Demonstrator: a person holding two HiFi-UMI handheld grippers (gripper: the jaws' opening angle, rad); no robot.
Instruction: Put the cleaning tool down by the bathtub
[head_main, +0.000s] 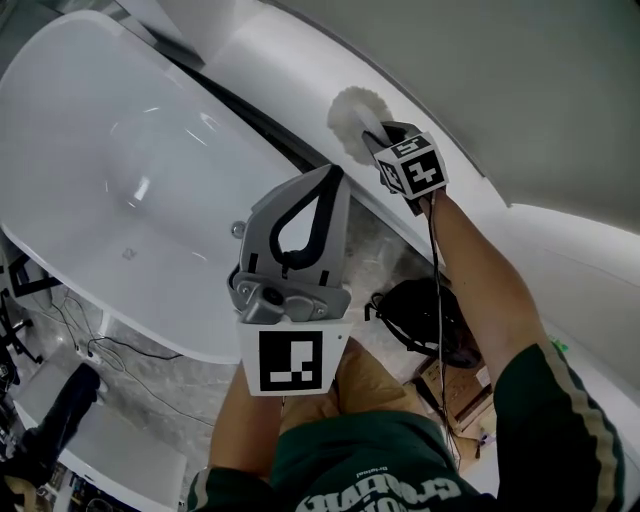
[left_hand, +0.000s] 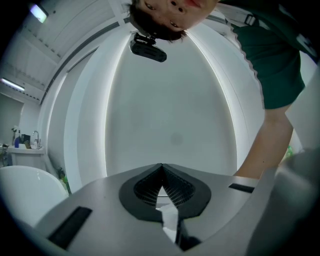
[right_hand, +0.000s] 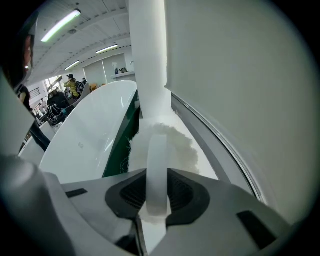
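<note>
Right tool (right_hand: 156, 190) clamped on the white duster (head_main: 352, 120) by its handle, fluffy head at the ledge (head_main: 270, 60) edge nearest the bathtub (head_main: 120, 170) | left tool (left_hand: 161, 167) closed, empty | risk: you let go early, it likely tips into the gap (head_main: 255, 115)

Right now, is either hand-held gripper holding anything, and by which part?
The right hand-held gripper grips the white cleaning tool by its flat handle, just behind the fluffy head. The left hand-held gripper is shut and empty.
</note>
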